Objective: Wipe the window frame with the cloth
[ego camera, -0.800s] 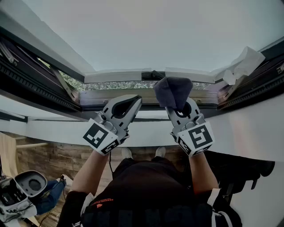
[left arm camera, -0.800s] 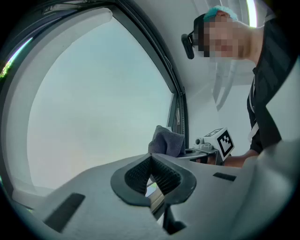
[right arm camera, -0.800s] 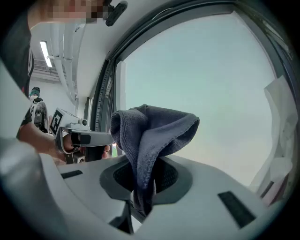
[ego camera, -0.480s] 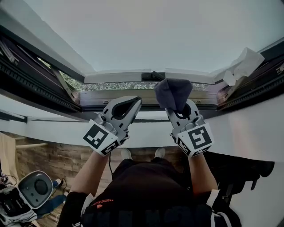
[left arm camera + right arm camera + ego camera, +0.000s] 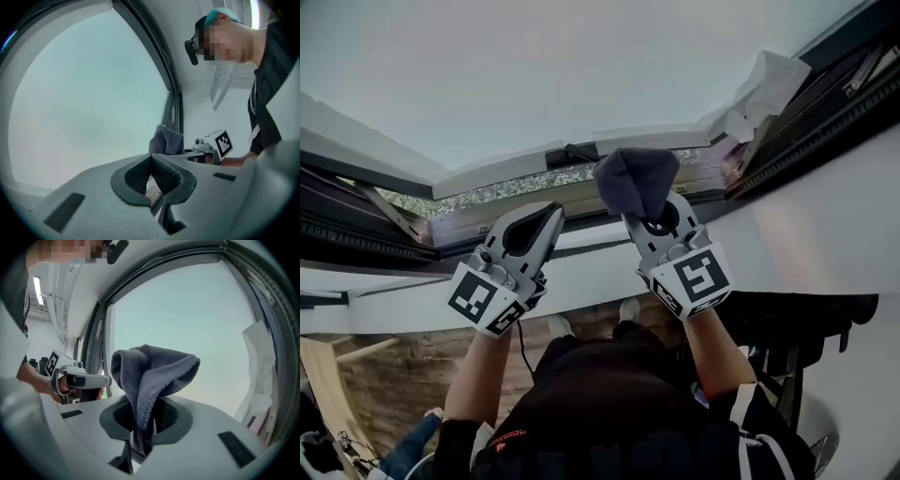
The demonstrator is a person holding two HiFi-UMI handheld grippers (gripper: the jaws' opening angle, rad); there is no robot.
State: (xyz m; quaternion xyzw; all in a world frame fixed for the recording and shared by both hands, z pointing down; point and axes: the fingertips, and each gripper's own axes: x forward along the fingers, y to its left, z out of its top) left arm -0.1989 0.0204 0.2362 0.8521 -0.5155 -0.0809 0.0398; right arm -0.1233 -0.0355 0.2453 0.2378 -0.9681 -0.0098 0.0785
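Observation:
A dark grey cloth (image 5: pixel 636 180) sticks up out of my right gripper (image 5: pixel 649 212), which is shut on its lower end. The cloth's top is close to the white lower bar of the open window frame (image 5: pixel 502 171), near a black handle (image 5: pixel 578 150); I cannot tell whether they touch. In the right gripper view the cloth (image 5: pixel 150 371) folds over above the right gripper (image 5: pixel 143 423), with the frame (image 5: pixel 101 329) to its left. My left gripper (image 5: pixel 528 228) is held beside it, lower left, shut and empty. In the left gripper view the left gripper (image 5: pixel 151 172) sits below the cloth (image 5: pixel 166 139).
A crumpled white sheet (image 5: pixel 764 89) is stuck at the frame's upper right corner and also shows as a white sheet (image 5: pixel 258 366) in the right gripper view. Dark seals and hinges run along both frame sides. A dark piece of furniture (image 5: pixel 806 323) stands at right, with wooden floor (image 5: pixel 412 375) below.
The head view has tilted, so the frame and both grippers sit further left and higher in the picture. The right gripper still holds the cloth by the frame's lower bar.

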